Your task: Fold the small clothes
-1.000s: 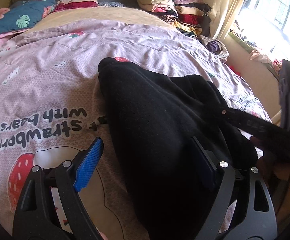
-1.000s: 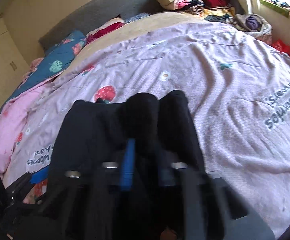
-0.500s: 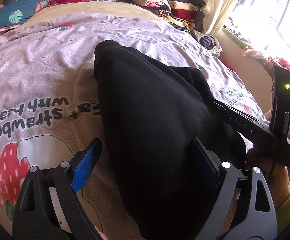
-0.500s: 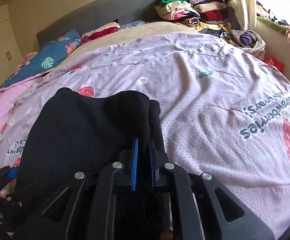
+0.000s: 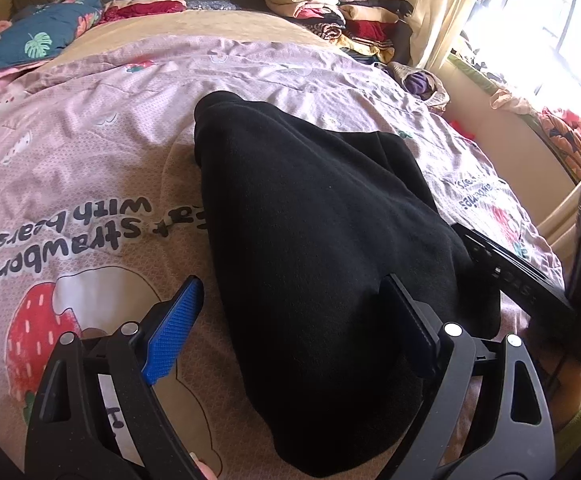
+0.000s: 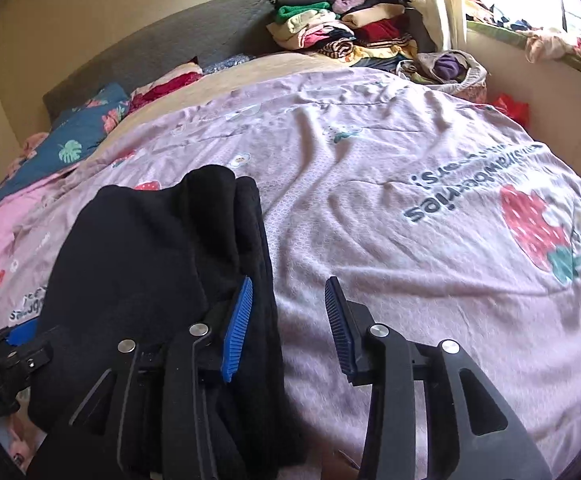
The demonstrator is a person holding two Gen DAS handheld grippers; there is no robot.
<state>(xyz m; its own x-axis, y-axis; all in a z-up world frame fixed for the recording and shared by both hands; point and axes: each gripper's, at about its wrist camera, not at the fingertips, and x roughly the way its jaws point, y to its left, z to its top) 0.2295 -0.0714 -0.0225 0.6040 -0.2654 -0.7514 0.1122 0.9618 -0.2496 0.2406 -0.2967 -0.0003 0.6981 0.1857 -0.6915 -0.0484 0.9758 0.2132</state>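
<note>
Your right claw [image 6: 288, 316] is opening, garment [image 6: 150, 264] released onto the bed [image 6: 410, 152]; left claw [image 5: 290, 312] stands wide, empty: fold laid.

Both wrist views tilt down, close (sharing black garment [image 5: 314, 248]).

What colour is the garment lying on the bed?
Black, shown best in the left wrist view.

Black garment [image 5: 322, 248] folded on pink bedspread [image 5: 90, 160]
</note>
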